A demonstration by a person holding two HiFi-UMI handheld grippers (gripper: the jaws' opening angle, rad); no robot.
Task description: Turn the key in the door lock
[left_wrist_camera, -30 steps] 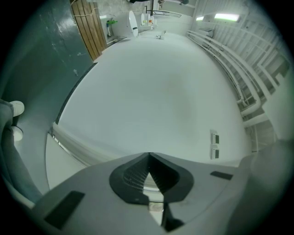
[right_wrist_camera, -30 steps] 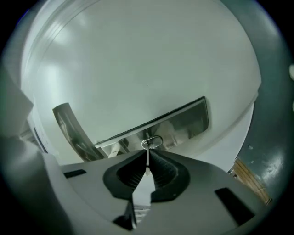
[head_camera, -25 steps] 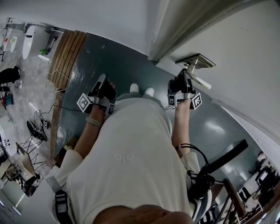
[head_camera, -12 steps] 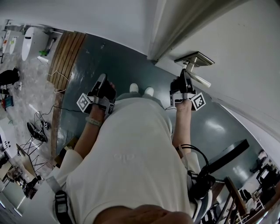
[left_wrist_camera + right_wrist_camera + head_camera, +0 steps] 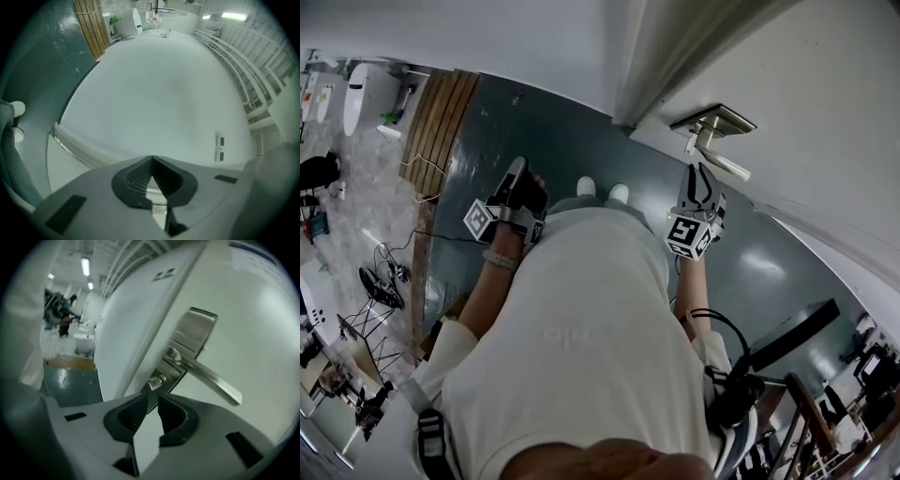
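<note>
Right gripper view: our right tongs [image 5: 151, 398] have just parted and drawn back from the small silver key [image 5: 156, 380], so we judge the turn done; left tongs [image 5: 152, 160] are closed and empty.

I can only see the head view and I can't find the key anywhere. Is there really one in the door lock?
Observer: Yes. The right gripper view shows a small silvery key sticking out of the lock plate, below where the lever handle joins it.
Operator: Is the right gripper holding it?
Observer: No. The right gripper has just been opening its jaws. They stand a little apart with nothing between them, and the key sits just ahead of the tips.
Operator: What about the other one?
Observer: The left gripper is shut and empty, and it faces a plain white wall.
</note>
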